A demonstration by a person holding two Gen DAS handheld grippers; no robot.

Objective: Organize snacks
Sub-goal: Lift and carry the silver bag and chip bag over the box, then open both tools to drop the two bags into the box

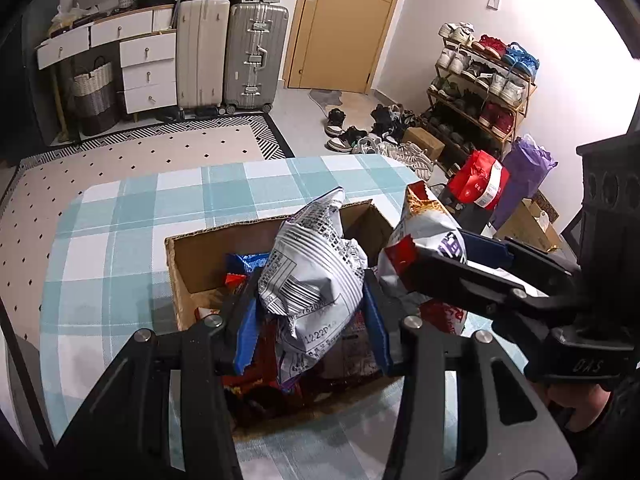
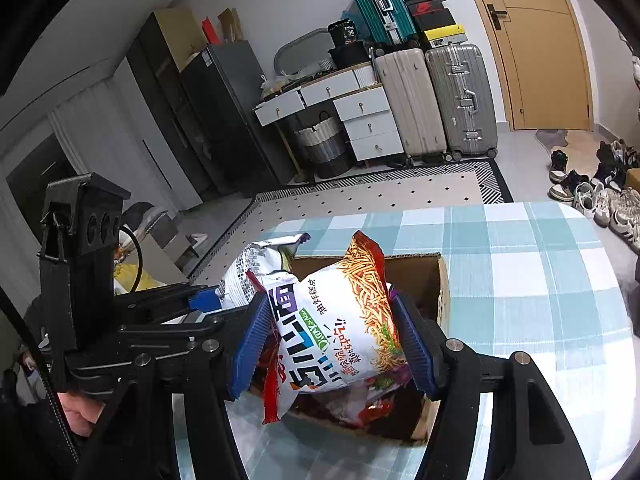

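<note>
A cardboard box (image 1: 200, 256) holding several snack packets sits on the checked tablecloth (image 1: 120, 220). My left gripper (image 1: 310, 320) is shut on a white snack bag with a barcode (image 1: 312, 272), held over the box. My right gripper (image 2: 334, 340) is shut on a white and red snack bag printed with fried sticks (image 2: 340, 320), held over the box (image 2: 436, 272). In the left wrist view the right gripper (image 1: 452, 264) holds that bag (image 1: 424, 220) at the box's right side. In the right wrist view the left gripper (image 2: 208, 300) and its bag (image 2: 256, 260) show on the left.
The table's far edge drops to a patterned rug (image 1: 140, 152). Suitcases (image 1: 252, 56), a white drawer unit (image 1: 148, 64) and a door (image 1: 348, 20) stand at the back. A shoe rack (image 1: 480, 80), loose shoes and bags (image 1: 480, 180) are on the right.
</note>
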